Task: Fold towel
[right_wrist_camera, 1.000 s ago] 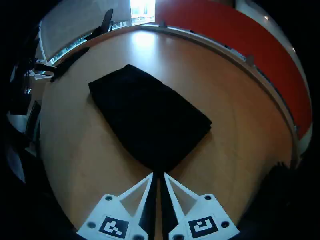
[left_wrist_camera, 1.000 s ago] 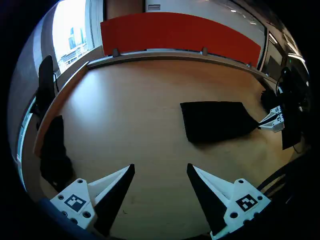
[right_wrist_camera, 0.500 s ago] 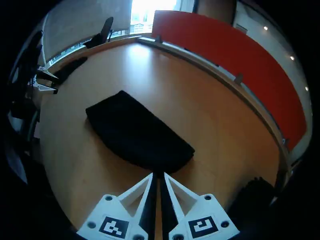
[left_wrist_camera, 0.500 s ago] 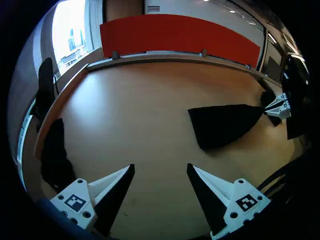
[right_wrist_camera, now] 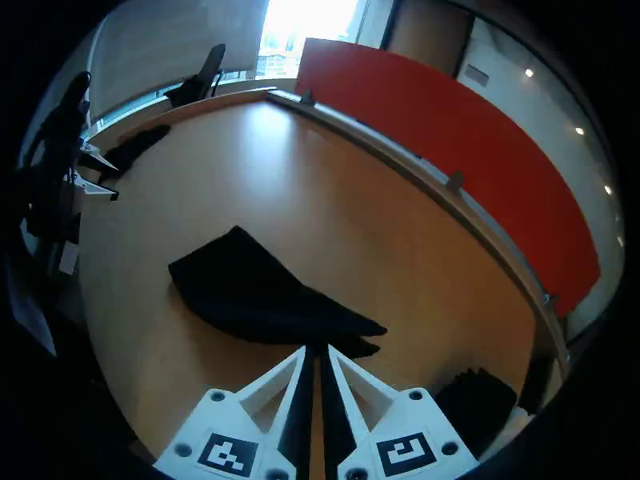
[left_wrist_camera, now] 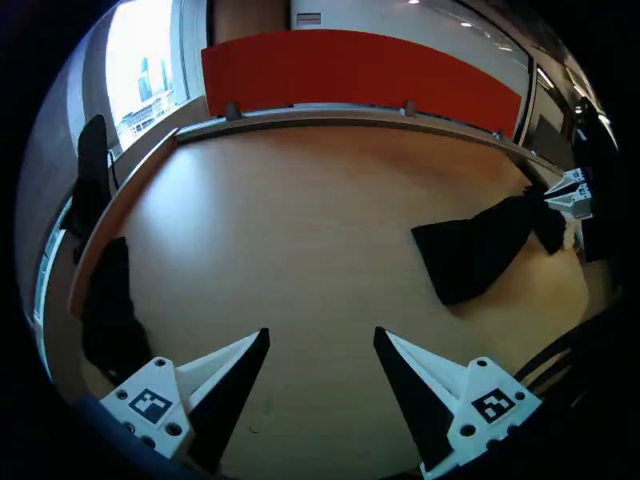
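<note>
Pinched tight in the right claw [right_wrist_camera: 320,360]: one corner of the black towel [right_wrist_camera: 240,292], raised, with the rest trailing ahead and leftward down onto the table [right_wrist_camera: 384,208]. Well off to the front-right of the left claw [left_wrist_camera: 320,344], spread wide and empty.

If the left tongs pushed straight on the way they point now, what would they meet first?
Probably bare tabletop: the open left tongs aim at wood, with the towel off to the right. Beyond lies the red partition; depth is unclear.
</note>
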Action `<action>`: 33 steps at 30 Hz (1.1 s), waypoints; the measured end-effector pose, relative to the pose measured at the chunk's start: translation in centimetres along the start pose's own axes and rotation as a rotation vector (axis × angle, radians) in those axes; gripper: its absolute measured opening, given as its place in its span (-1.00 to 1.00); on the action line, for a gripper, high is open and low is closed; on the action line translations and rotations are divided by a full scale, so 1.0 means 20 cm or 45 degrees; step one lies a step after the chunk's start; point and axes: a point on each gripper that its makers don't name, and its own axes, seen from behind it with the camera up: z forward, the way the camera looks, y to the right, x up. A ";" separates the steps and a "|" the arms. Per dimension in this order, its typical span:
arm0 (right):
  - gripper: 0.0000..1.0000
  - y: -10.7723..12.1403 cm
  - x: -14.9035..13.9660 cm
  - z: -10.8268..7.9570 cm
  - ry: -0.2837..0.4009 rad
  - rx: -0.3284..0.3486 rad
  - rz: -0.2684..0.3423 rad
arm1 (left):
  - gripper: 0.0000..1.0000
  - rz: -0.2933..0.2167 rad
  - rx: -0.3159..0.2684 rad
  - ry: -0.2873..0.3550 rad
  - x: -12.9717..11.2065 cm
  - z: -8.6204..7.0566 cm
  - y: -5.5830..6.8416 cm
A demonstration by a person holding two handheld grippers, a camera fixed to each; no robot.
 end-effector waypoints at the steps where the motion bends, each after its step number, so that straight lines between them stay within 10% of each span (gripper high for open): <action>1: -0.91 0.00 0.01 -0.01 0.003 -0.003 -0.007 | 0.94 0.001 0.000 0.000 0.00 0.00 0.00; 33: -0.91 -0.42 0.33 0.20 0.098 0.204 -0.185 | 0.94 -0.024 -0.021 0.026 0.04 -0.02 0.03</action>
